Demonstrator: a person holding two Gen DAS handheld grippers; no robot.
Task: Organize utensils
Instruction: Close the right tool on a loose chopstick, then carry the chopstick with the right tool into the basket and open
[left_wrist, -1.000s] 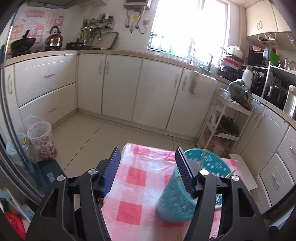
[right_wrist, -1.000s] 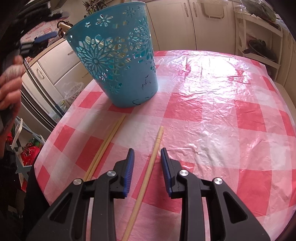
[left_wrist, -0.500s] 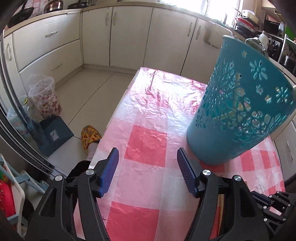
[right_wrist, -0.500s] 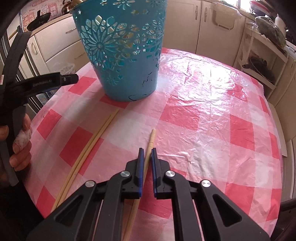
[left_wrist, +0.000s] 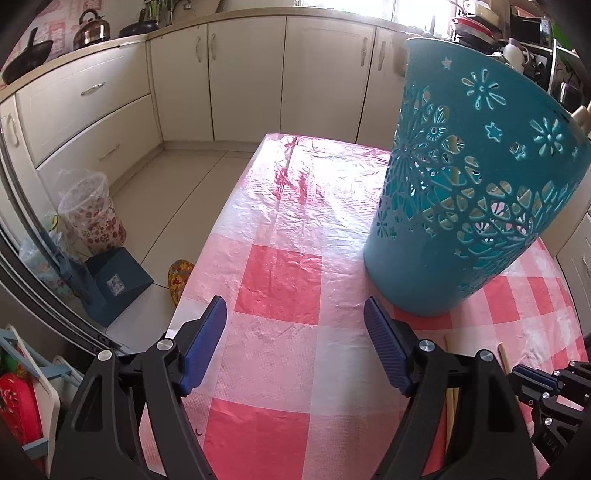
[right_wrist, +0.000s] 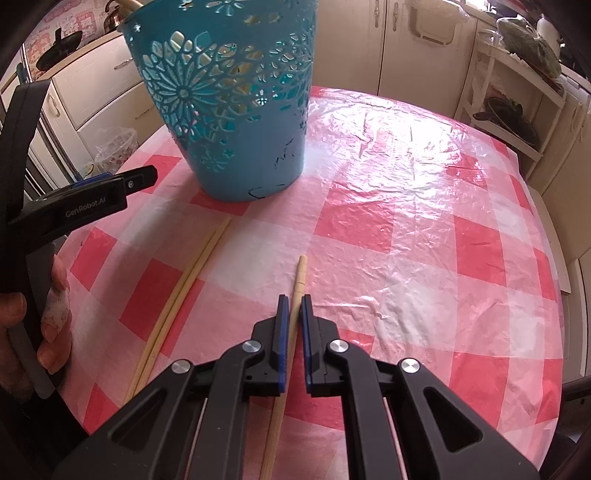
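Two hand-held grippers are at work over the checked cloth. The right hand-held gripper (right_wrist: 292, 306) has its blue pads pinched on a single chopstick (right_wrist: 300, 273), which lies on the worktop (right_wrist: 406, 229) and runs back under the gripper body, its squared end poking out ahead of the pads. The left hand-held gripper (left_wrist: 293, 336) stands wide, its jaws having just been opening further, with nothing between them but bare cloth; in the right wrist view it shows at the left edge (right_wrist: 142, 177), gripped by a hand (right_wrist: 44, 317) with a bandaged finger.

Just left of the clamped stick lies a pair of chopsticks (right_wrist: 184, 288), side by side and touching, slanting toward the teal basket (right_wrist: 236, 110). That basket (a plastic tub with cut-out flowers) stands upright on the worktop beyond both sticks, apart from the pair's far tips. Pale wooden pieces show through its holes, and a wooden end (left_wrist: 581, 116) juts above its rim.

Beyond the worktop are cream cabinets (left_wrist: 243, 74), a kettle (left_wrist: 90, 31) on the counter, and a patterned bin (left_wrist: 92, 212) on the floor.
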